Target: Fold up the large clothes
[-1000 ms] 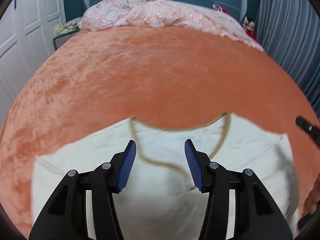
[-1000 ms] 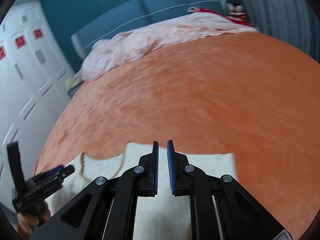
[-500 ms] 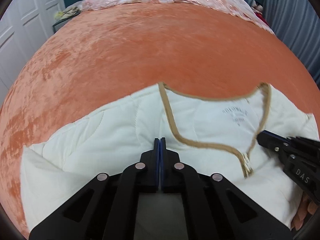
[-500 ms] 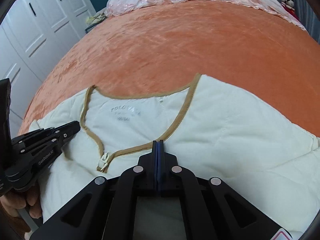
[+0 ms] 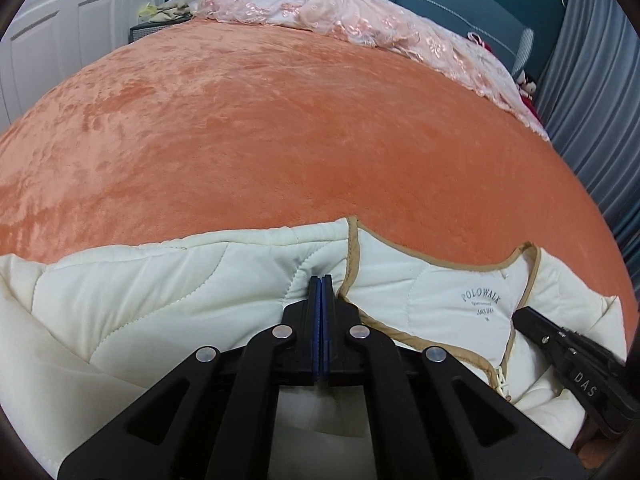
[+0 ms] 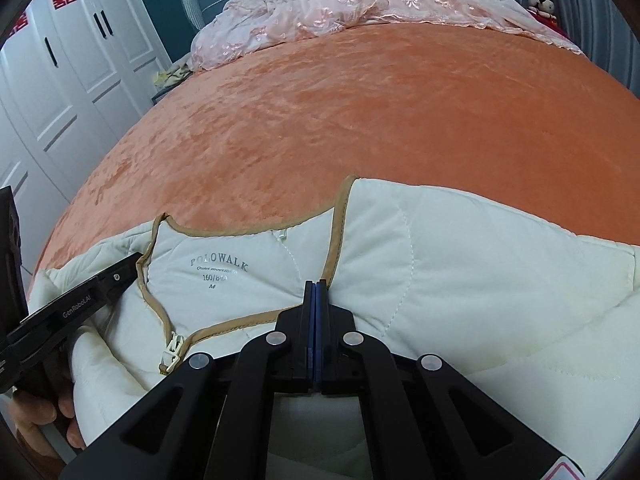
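Observation:
A cream quilted jacket (image 5: 180, 292) (image 6: 480, 260) with tan collar trim and a printed neck label lies open-side up at the near edge of the orange bed cover (image 5: 280, 140). My left gripper (image 5: 321, 278) is shut, its tips pressed onto the jacket's left shoulder just beside the collar trim. At the other side of the neckline my right gripper (image 6: 316, 283) is shut too, with its tips down on the trim. No fabric shows between either pair of pads. Each gripper appears in the other's view: the right gripper (image 5: 520, 314) and the left gripper (image 6: 132, 264).
A crumpled pink lace cover (image 5: 360, 12) lies along the head of the bed before a teal headboard. White wardrobe doors (image 6: 80, 60) stand on the left and grey curtains (image 5: 592, 100) on the right. A person's hand (image 6: 36, 412) holds the left gripper.
Both grippers came down from above the bed onto the jacket's shoulders. The left jaws went from wide open to shut, and the narrow gap in the right jaws closed.

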Demonstrator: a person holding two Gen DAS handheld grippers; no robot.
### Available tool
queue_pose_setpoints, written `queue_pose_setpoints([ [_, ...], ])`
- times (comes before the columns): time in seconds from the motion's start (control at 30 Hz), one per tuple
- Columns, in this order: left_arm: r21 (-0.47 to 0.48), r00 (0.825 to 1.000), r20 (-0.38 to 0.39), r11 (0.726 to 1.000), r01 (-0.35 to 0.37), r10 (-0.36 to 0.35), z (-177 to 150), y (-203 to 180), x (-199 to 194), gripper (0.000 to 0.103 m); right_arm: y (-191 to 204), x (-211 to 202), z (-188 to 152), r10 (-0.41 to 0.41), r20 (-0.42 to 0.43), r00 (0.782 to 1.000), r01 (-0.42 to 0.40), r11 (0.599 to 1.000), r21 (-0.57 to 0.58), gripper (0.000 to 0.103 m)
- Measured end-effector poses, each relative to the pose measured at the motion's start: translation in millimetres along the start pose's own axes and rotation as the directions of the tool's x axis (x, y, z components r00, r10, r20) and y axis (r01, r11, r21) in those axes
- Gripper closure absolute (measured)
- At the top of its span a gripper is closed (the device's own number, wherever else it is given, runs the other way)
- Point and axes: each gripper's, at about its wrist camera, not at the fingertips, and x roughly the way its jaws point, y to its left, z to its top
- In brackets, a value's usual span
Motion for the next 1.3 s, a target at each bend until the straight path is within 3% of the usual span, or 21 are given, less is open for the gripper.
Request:
queue_pose_setpoints([
  [0.13, -0.080, 0.998, 0.046, 0.995, 0.052, -0.049, 1, 14, -5, 0.103, -6, 0, 0, 0.039, 0.028, 0.999, -0.040, 0.999, 0.029, 0.103],
  [0.2, -0.097, 0.998, 0.048, 0.994, 0.040, -0.035, 3, 14, -13, 0.103, -9, -6, 0, 0.057, 0.045, 0.997, -0.059, 0.997, 0.046, 0.103],
  [0.27, -0.104, 0.996, 0.080, 0.993, 0.050, -0.042, 4, 10, -42, 0.100, -11, -33, -1, 0.002, 0.121, 0.993, -0.010, 0.998, 0.067, 0.103],
  [0.3, -0.113, 0.986, 0.125, 0.985, 0.128, -0.114, 3, 10, -66, 0.087, -13, -57, -4, -0.011, 0.188, 0.982, -0.006, 0.996, 0.093, 0.096],
  [0.33, -0.119, 0.965, 0.163, 0.967, 0.226, -0.206, 0, 11, -90, 0.065, -16, -81, -10, -0.011, 0.250, 0.968, -0.019, 0.993, 0.117, 0.090],
  [0.37, -0.123, 0.943, 0.188, 0.946, 0.300, -0.274, -3, 13, -117, 0.055, -19, -105, -18, 0.018, 0.292, 0.956, -0.057, 0.990, 0.126, 0.090],
  [0.4, -0.122, 0.931, 0.203, 0.936, 0.330, -0.302, -8, 15, -138, 0.047, -23, -128, -29, 0.049, 0.300, 0.953, -0.091, 0.988, 0.127, 0.090],
  [0.43, -0.113, 0.929, 0.201, 0.935, 0.337, -0.311, -14, 17, -157, 0.049, -25, -146, -40, 0.061, 0.294, 0.954, -0.102, 0.987, 0.125, 0.090],
  [0.53, -0.080, 0.964, 0.116, 0.965, 0.250, -0.240, -46, 27, -201, 0.049, -36, -206, -92, 0.050, 0.248, 0.968, -0.081, 0.990, 0.114, 0.090],
  [0.63, -0.045, 0.993, 0.029, 0.992, 0.118, -0.117, -100, 50, -246, 0.049, -59, -258, -150, -0.001, 0.148, 0.989, -0.019, 0.990, 0.136, 0.088],
  [0.7, -0.035, 0.998, -0.030, 0.998, 0.054, -0.055, -138, 67, -272, 0.049, -79, -293, -195, -0.035, 0.088, 0.995, 0.020, 0.987, 0.162, 0.070],
  [0.77, -0.043, 0.996, -0.093, 0.999, -0.015, 0.011, -176, 88, -294, 0.049, -99, -320, -237, -0.072, 0.048, 0.996, 0.061, 0.977, 0.205, 0.039],
  [0.8, -0.064, 0.991, -0.128, 0.997, -0.034, 0.025, -192, 101, -302, 0.049, -108, -335, -261, -0.086, 0.026, 0.996, 0.077, 0.970, 0.232, 0.037],
  [0.9, -0.195, 0.981, -0.193, 0.980, -0.042, 0.004, -238, 135, -326, 0.044, -125, -355, -311, -0.063, -0.041, 0.997, 0.072, 0.950, 0.305, 0.034],
  [1.07, -0.415, 0.974, -0.187, 0.909, 0.040, -0.128, -285, 160, -339, 0.040, -140, -352, -357, 0.068, -0.042, 0.997, -0.039, 0.875, 0.482, 0.030],
  [1.23, -0.451, 0.973, -0.167, 0.890, 0.070, -0.161, -293, 143, -330, 0.036, -128, -332, -352, 0.108, 0.019, 0.994, -0.101, 0.840, 0.533, 0.025],
  [1.27, -0.449, 0.976, -0.168, 0.892, 0.052, -0.141, -293, 138, -329, 0.038, -126, -326, -348, 0.126, 0.021, 0.992, -0.117, 0.827, 0.550, 0.028],
  [1.3, -0.440, 0.977, -0.170, 0.897, 0.042, -0.129, -293, 133, -328, 0.052, -125, -321, -344, 0.150, 0.022, 0.988, -0.136, 0.814, 0.564, 0.034],
])
